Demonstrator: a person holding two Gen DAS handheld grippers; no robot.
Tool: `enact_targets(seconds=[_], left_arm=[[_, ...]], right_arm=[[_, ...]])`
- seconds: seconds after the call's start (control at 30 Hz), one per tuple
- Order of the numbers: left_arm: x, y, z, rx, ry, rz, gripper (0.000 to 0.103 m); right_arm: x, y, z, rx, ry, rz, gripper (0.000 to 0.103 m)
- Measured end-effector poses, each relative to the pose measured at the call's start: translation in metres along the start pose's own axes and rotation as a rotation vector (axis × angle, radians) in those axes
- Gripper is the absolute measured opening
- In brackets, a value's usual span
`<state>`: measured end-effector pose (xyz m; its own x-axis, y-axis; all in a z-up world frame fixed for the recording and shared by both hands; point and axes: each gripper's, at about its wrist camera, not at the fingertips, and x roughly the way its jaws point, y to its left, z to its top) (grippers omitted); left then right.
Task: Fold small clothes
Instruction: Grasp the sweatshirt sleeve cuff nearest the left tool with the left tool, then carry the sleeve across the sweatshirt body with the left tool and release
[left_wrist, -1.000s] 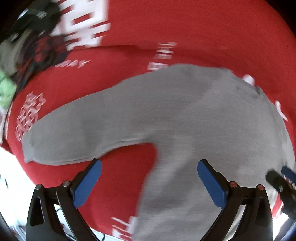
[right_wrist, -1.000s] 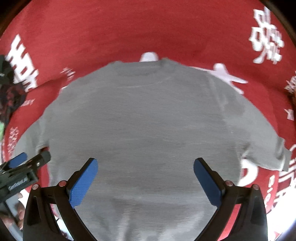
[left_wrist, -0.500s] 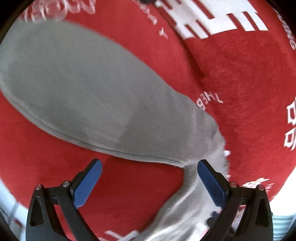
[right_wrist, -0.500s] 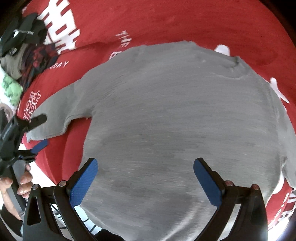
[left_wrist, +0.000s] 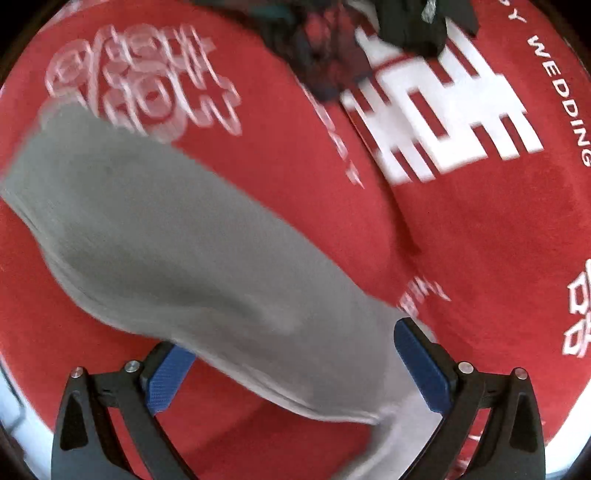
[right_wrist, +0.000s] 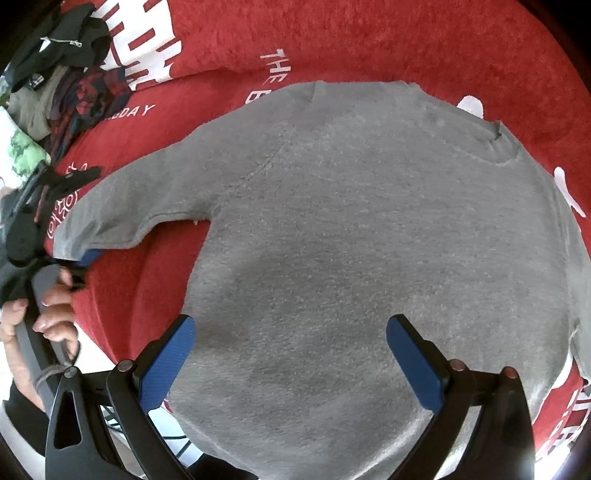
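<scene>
A small grey sweater (right_wrist: 351, 229) lies flat, front down, on a red cloth (right_wrist: 369, 37). Its left sleeve (right_wrist: 147, 199) stretches out toward the table's left side. My right gripper (right_wrist: 290, 365) hovers open over the sweater's lower body, nothing between its blue pads. In the left wrist view the grey sleeve (left_wrist: 177, 251) runs diagonally through my open left gripper (left_wrist: 295, 369), covering part of the left pad (left_wrist: 168, 380). Seen from the right wrist, the left gripper (right_wrist: 94, 213) straddles the sleeve's cuff (right_wrist: 68, 245), held by a person's hand (right_wrist: 51, 314).
A pile of dark clothes (right_wrist: 70, 62) sits at the cloth's far left corner, also in the left wrist view as a dark pile (left_wrist: 351, 48). A green-and-white item (right_wrist: 20, 155) lies beside it. The red cloth bears white lettering (left_wrist: 443, 122). The table's edge runs along the lower left.
The left gripper has moved along the sleeve to its cuff end and now straddles it. The right gripper has shifted slightly over the sweater's body. Both stayed open.
</scene>
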<state>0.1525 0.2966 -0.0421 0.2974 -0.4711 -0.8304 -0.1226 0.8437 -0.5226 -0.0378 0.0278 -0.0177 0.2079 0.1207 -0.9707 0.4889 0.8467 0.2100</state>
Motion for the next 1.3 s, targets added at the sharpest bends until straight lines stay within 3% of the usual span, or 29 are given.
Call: enact_targets(seconds=[0.13, 0.23, 0.27, 0.3, 0.33, 0.47, 0.6, 0.7, 0.9, 1.03, 1.13, 1.3], left_arm=[[-0.008, 0.027, 0.015, -0.046, -0.033, 0.050, 0.102], [-0.017, 0.033, 0.014, -0.062, -0.058, 0.088, 0.079], [-0.016, 0.038, 0.014, -0.052, -0.074, 0.103, 0.056], [-0.017, 0.037, 0.013, -0.028, -0.080, 0.114, 0.021], [-0.018, 0.039, 0.013, -0.012, -0.066, 0.089, 0.008], [-0.023, 0.021, 0.010, 0.054, -0.087, 0.049, 0.007], [-0.047, -0.031, 0.002, 0.249, -0.118, -0.033, 0.006], [-0.052, -0.090, -0.011, 0.418, -0.106, -0.112, 0.006], [-0.034, -0.219, -0.076, 0.688, 0.015, -0.322, 0.007], [-0.002, -0.283, -0.140, 0.825, 0.125, -0.391, 0.006], [0.034, -0.311, -0.196, 0.921, 0.231, -0.378, 0.006], [0.090, -0.317, -0.262, 1.046, 0.361, -0.233, 0.007]], right_arm=[[0.000, 0.000, -0.002, 0.011, -0.001, 0.001, 0.103], [0.001, 0.002, -0.006, 0.012, 0.004, 0.004, 0.103], [0.001, 0.003, -0.007, 0.011, 0.005, 0.003, 0.103], [0.002, 0.004, -0.008, 0.009, 0.006, 0.003, 0.103], [0.002, 0.004, -0.010, 0.008, 0.007, 0.003, 0.103], [0.001, 0.003, -0.014, 0.021, 0.003, 0.006, 0.103], [-0.006, -0.002, -0.017, 0.028, -0.038, 0.010, 0.103], [-0.014, -0.012, -0.020, 0.054, -0.069, 0.016, 0.103], [-0.036, -0.054, -0.031, 0.142, -0.126, -0.010, 0.103], [-0.054, -0.102, -0.041, 0.246, -0.167, -0.043, 0.103], [-0.061, -0.142, -0.053, 0.336, -0.182, -0.060, 0.103], [-0.057, -0.203, -0.073, 0.468, -0.158, -0.081, 0.103]])
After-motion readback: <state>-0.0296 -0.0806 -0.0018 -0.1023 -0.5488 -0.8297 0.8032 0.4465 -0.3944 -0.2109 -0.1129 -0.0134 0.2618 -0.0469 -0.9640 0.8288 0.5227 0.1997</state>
